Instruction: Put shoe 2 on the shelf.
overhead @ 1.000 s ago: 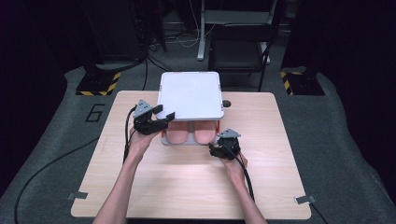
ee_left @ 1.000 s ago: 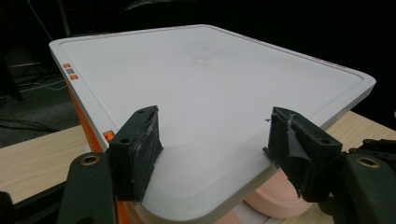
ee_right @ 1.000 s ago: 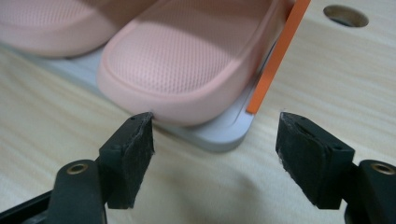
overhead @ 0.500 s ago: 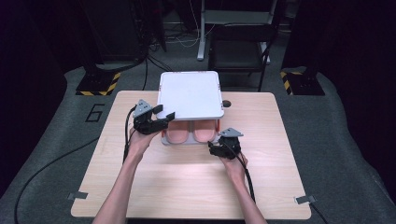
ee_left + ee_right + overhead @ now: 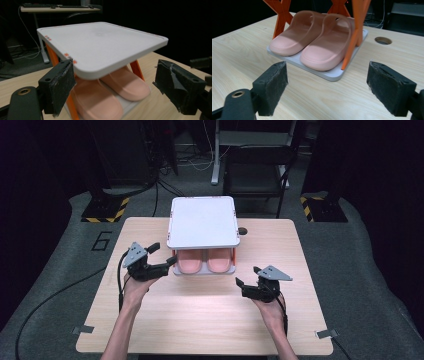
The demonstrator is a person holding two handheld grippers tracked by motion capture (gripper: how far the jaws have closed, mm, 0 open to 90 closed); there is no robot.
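A person is sitting at a light wooden table [image 5: 200, 320], forearms coming in from the bottom of the high view, and is holding a two-jaw gripper in each hand. Near the far middle of the table a small two-level rack is standing: a white square top shelf [image 5: 202, 222] is resting on orange legs [image 5: 280, 15] above a pale grey base plate [image 5: 332, 73]. A pair of pink slippers [image 5: 204, 262] is lying side by side on that base plate, toes pointing toward the person. From above, the top shelf is hiding most of the slippers, so just their toes are peeking out; the right gripper view, looking in low, is showing their whole straps and the X-shaped bracing of the legs. The left gripper [image 5: 161, 257] is hovering at the rack's front left corner with its jaws spread apart, and in the left gripper view the shelf's corner is sitting just above and between them. The right gripper [image 5: 247, 277] is hanging over bare table in front of the rack's right corner, jaws wide apart and holding nothing. A round hole [image 5: 383, 40] in the tabletop is lying just right of the rack.
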